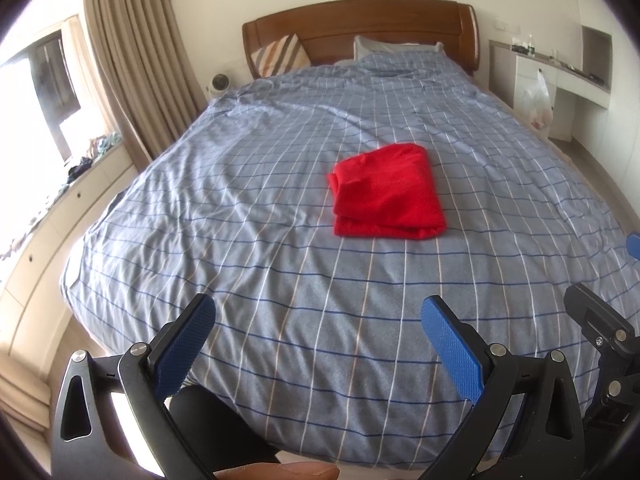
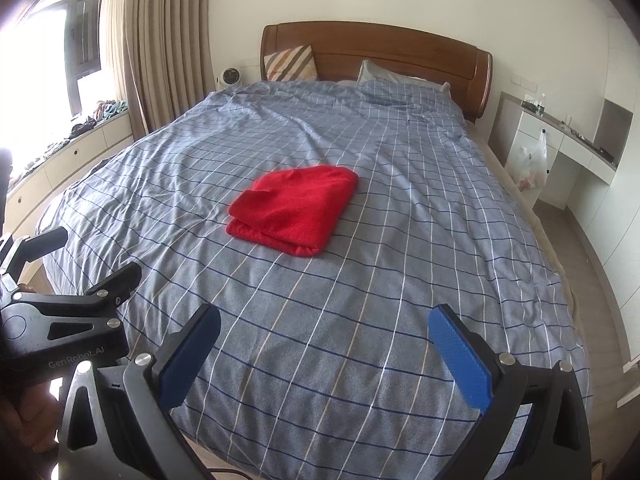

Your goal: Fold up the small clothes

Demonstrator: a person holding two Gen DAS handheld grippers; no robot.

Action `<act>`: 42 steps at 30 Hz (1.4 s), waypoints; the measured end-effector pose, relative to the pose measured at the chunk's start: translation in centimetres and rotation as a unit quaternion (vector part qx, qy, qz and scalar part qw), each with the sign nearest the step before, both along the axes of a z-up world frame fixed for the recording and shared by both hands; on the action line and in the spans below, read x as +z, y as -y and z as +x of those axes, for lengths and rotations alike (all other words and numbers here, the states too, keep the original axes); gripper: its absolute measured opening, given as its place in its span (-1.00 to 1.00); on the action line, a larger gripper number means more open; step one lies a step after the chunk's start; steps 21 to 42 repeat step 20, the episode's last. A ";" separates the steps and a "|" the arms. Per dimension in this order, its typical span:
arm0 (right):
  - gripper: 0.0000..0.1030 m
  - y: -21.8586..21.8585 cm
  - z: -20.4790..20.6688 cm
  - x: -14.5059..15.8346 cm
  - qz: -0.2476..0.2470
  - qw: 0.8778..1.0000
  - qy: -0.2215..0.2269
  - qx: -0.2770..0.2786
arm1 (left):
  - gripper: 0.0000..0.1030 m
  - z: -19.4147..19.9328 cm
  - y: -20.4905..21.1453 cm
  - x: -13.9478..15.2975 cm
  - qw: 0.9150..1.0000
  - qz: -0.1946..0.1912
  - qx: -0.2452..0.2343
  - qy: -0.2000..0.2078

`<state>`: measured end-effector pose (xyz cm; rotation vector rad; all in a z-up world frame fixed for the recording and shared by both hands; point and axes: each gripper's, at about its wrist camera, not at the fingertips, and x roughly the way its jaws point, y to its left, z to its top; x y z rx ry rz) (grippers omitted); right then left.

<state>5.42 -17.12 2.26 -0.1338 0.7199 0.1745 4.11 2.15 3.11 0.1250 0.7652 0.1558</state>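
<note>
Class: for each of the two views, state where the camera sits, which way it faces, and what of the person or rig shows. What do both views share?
Left wrist: behind the open left tongs, facing the headboard; a fingertip shows below.
Right wrist: behind the open right tongs, facing likewise; the left rig appears at left.
Shared: the folded red garment lying untouched on the checked bedspread.

A folded red garment (image 1: 387, 192) lies mid-bed (image 1: 280, 264) on the blue checked cover, pillows (image 1: 282, 56) at the headboard.
</note>
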 end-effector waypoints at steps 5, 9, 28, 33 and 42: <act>0.99 0.6 0.1 0.0 -0.005 1.000 0.001 -0.014 | 1.00 0.3 -0.4 -0.1 1.000 -0.009 0.005 -0.004; 0.99 0.7 0.1 -0.1 -0.007 1.000 0.001 -0.017 | 0.99 0.3 -0.3 -0.2 1.000 -0.014 0.001 -0.003; 0.99 0.9 0.1 -0.5 0.000 1.000 -0.006 -0.014 | 0.99 -0.1 0.2 -0.2 1.000 -0.013 -0.004 0.012; 0.99 0.9 0.1 -0.5 0.000 1.000 -0.006 -0.014 | 0.99 -0.1 0.2 -0.2 1.000 -0.013 -0.004 0.012; 0.99 0.9 0.1 -0.5 0.000 1.000 -0.006 -0.014 | 0.99 -0.1 0.2 -0.2 1.000 -0.013 -0.004 0.012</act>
